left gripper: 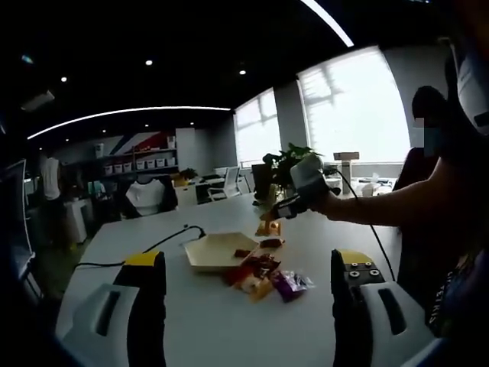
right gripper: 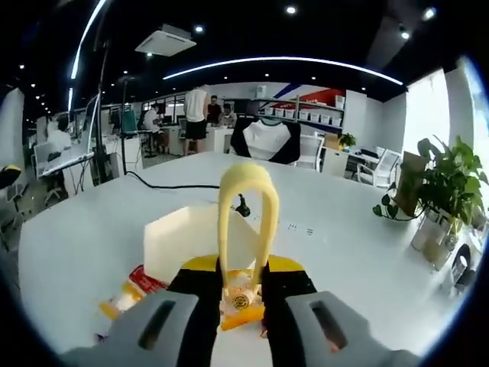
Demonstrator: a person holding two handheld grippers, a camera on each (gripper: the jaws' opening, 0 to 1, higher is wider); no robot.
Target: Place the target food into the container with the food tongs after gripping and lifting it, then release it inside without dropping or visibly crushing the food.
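Note:
A cream hexagonal container lies on the white table. Beside it is a small heap of snack packets, with a purple packet at its edge. My left gripper stands open, its jaws wide apart, short of the heap. A person's hand holds my right gripper above the far side of the heap. In the right gripper view, my right gripper is shut on yellow food tongs. The tongs pinch an orange snack packet just in front of the container.
A black cable runs across the table behind the container. A potted plant stands at the table's far right edge. Red and yellow packets lie left of the tongs. Chairs, desks and people fill the office beyond.

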